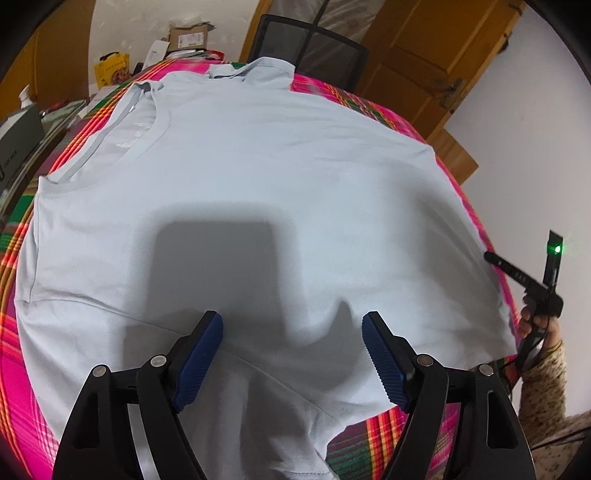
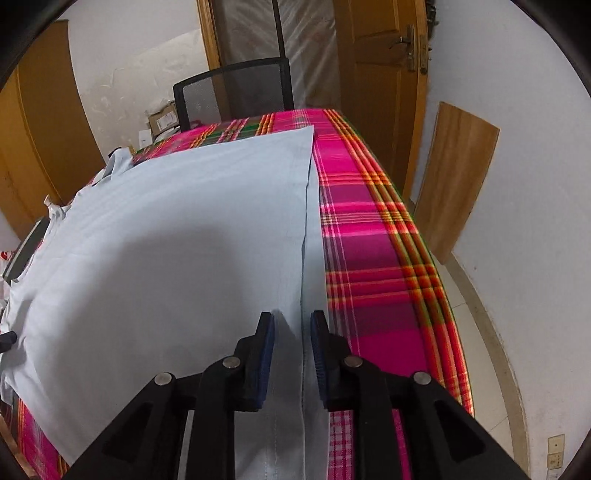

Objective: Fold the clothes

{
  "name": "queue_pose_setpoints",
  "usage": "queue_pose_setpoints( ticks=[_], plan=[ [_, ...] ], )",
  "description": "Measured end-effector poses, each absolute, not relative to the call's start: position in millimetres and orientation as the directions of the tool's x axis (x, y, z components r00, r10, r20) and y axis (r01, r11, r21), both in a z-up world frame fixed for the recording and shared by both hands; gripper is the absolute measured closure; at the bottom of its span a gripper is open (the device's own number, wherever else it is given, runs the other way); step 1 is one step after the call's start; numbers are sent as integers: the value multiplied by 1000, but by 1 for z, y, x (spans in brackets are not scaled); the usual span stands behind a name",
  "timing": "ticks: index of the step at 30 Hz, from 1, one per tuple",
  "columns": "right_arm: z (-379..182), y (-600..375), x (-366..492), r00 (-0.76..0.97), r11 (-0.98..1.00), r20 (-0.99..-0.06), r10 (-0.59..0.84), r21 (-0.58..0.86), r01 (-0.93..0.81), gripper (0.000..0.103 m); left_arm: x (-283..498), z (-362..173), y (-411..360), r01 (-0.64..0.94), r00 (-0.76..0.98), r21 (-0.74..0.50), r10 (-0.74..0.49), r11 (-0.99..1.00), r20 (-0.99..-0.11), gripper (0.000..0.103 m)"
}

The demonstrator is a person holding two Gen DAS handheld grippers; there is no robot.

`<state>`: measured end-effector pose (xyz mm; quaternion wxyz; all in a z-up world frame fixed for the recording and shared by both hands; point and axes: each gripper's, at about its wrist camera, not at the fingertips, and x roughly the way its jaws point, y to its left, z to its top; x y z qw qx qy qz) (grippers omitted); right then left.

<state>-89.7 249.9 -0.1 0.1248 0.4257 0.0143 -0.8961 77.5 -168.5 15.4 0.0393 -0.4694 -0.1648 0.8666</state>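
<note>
A pale blue T-shirt lies spread flat on a table under a pink plaid cloth; its collar is at the far left. My left gripper hangs open just above the shirt's near part, where a sleeve runs toward me, and holds nothing. In the right wrist view, the shirt's stitched hem runs along the plaid cloth. My right gripper sits over that hem, jaws a narrow gap apart. The cloth lies flat between them, unpinched.
A black mesh chair stands behind the table's far side. Boxes and clutter crowd the far left. A person's hand in a speckled sleeve holds the right tool at the right edge. A wooden door and leaning board are beyond the table.
</note>
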Motion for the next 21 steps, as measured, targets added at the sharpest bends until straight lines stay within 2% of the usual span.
queue_pose_setpoints(
  ticks=[1,8,12,16,19,21],
  plan=[
    [0,250,-89,-610,-972,-769,-192,64,225,100,77,15,-167,79,-551,-309,217,-948,-806,24],
    [0,273,-86,-631,-996,-772,-77,28,87,103,84,15,-163,49,-538,-279,210,-959,-816,24],
    [6,274,-77,-616,-996,-783,-81,39,82,100,93,17,-165,36,-523,-281,222,-959,-823,24],
    [20,247,-54,-615,-966,-753,-234,111,232,100,106,17,-167,44,-507,-288,227,-957,-831,24],
    [20,216,-34,-554,-916,-759,-341,135,379,95,117,17,-171,52,-507,-302,236,-952,-829,24],
    [11,202,-23,-533,-907,-788,-308,75,414,95,124,16,-174,57,-507,-312,242,-948,-828,24]
  ],
)
